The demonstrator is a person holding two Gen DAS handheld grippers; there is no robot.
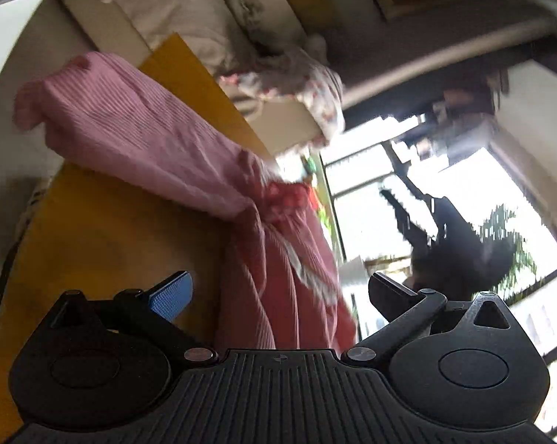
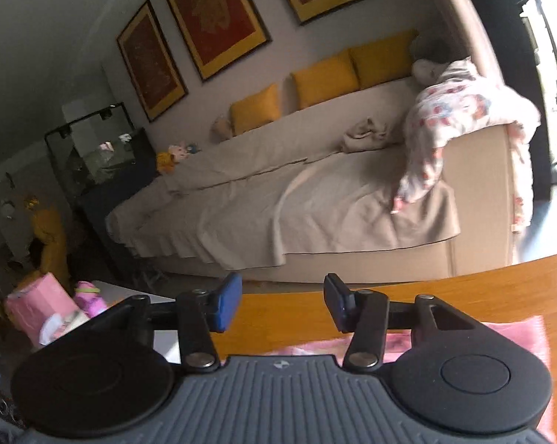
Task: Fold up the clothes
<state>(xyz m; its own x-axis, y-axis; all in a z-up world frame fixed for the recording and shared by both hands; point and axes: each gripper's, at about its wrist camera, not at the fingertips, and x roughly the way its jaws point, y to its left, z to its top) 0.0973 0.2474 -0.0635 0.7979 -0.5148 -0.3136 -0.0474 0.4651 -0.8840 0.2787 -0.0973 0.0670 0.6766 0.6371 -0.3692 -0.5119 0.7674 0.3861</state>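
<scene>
Setting: living room; beige sofa [image 2: 315,199] with yellow cushions, framed prints above it, bright window at the right of the left wrist view. Work surface is an orange-brown wooden table [image 2: 445,296]. Left wrist view is motion-blurred and strongly tilted.

Left gripper [image 1: 278,292]: jaws are spread wide, nothing pinched. The pink ribbed garment [image 1: 160,137] is seen directly ahead, its bunched lower part lying in the gap between the fingers but not touched by either pad, as far as blur allows. From there the cloth runs up and to the left across the table, so its long axis is taken as diagonal, near end at the claw, far end toward the upper left. Which end is collar or hem cannot be told.

Right gripper [image 2: 282,303]: released as well, jaws apart, empty, directed at the sofa. Only a strip of the garment [image 2: 507,329] is seen, low and to the right, partly under the gripper body, behind the fingertips.

Judgement: the left gripper is better placed; the coming grasp turns on closing on the near edge. A floral cloth [image 2: 459,111] is draped on the sofa arm, well apart.
</scene>
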